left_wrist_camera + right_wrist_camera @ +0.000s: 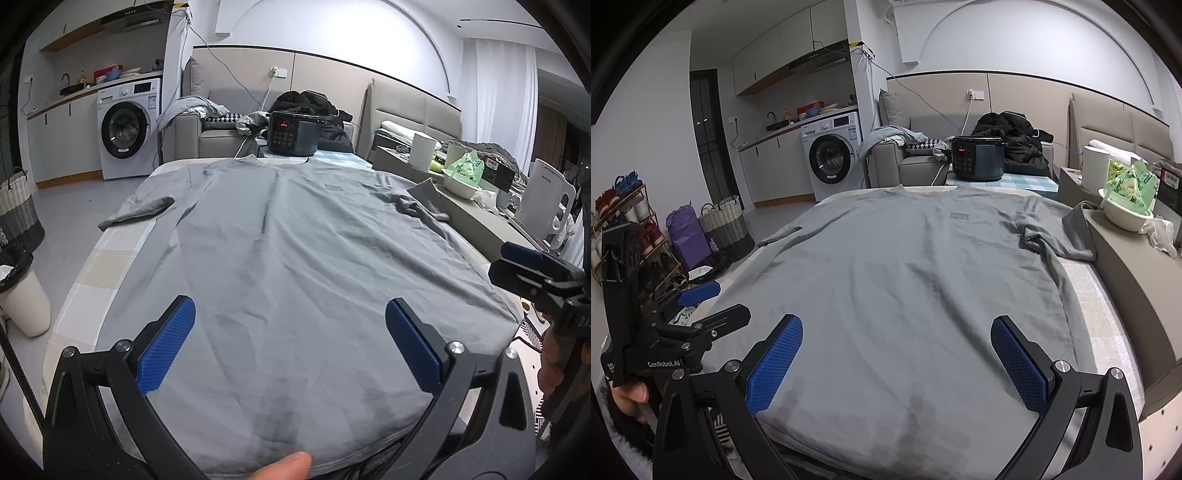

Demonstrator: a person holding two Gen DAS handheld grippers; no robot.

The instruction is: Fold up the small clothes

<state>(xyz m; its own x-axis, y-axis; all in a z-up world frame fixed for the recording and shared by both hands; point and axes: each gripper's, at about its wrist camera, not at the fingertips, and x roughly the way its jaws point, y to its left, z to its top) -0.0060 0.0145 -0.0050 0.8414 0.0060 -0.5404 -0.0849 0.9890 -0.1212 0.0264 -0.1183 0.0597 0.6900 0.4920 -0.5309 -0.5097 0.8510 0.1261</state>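
Both claws were held wide apart and empty above the near hem: the left gripper (290, 343) over its left half, the right gripper (897, 362) just beside it to the right. Ahead, the grey T-shirt (295, 240) was spread flat on the table (99, 266), its long axis running away toward the collar (931, 189), so neither hand was judged nearer.

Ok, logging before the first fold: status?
Left tool open, empty, over the hem. Right tool open, empty. Grey T-shirt flat, face up, unfolded; one sleeve bunched against the side ledge.
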